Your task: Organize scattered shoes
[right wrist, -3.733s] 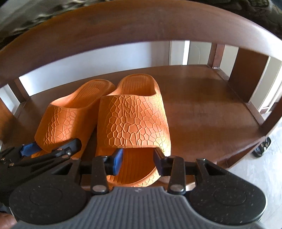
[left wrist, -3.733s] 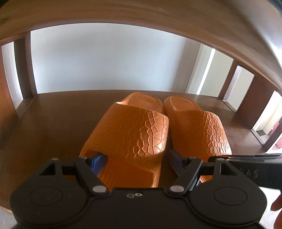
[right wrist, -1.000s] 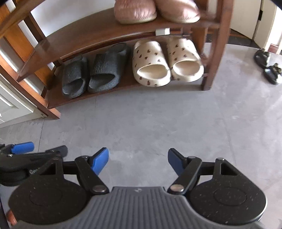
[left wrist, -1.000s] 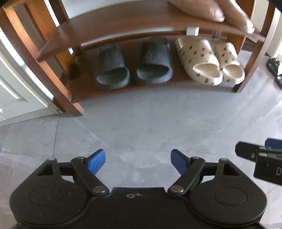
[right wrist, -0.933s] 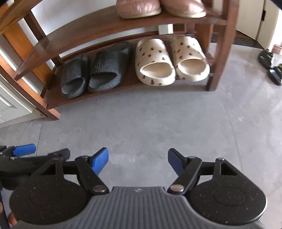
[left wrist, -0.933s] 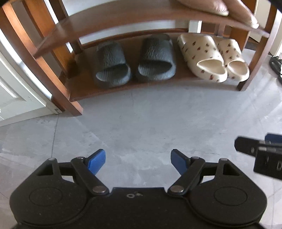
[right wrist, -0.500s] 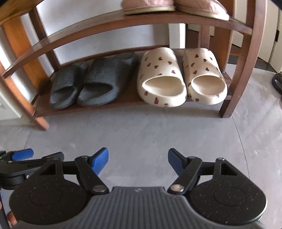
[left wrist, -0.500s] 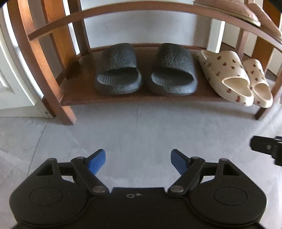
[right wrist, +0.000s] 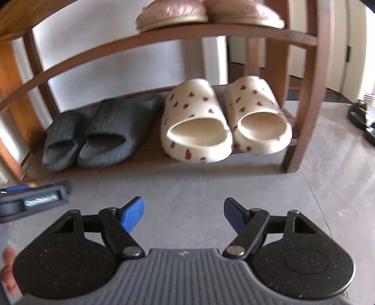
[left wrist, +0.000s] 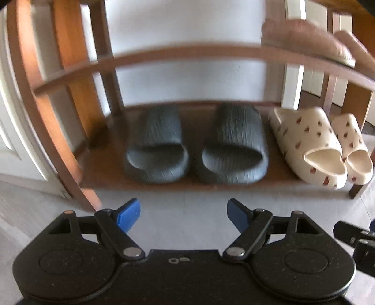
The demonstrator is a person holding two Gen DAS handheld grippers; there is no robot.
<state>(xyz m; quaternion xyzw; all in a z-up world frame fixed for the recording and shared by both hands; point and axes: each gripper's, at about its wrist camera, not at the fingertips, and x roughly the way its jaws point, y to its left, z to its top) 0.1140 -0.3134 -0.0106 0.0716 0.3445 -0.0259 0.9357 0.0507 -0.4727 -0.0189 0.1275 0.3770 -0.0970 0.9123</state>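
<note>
The tidying looks nearly finished from where I stand: on the bottom shelf (left wrist: 276, 181) of the wooden rack (right wrist: 302, 98) the dark slides (left wrist: 196, 145) sit as a pair, toes to the wall, and just beside them, to the right, the cream slides (right wrist: 225, 119) with their brown spots sit paired the same way. On the shelf above, a pink pair (right wrist: 206, 11) rests side by side toward the right end. Both claws hover low over the floor in front of the rack, the left gripper (left wrist: 183, 214) spread wide and holding nothing, the right gripper (right wrist: 183, 213) likewise released and empty. What may be left lies far off to the right: dark shoes (right wrist: 362, 117) on the floor beyond the rack's post, too small and cut off to say whether they are a matched pair. The floor (right wrist: 187, 187) is grey and mottled, bare in front of the rack; behind stand a white wall (left wrist: 187, 70) and pale doors.
</note>
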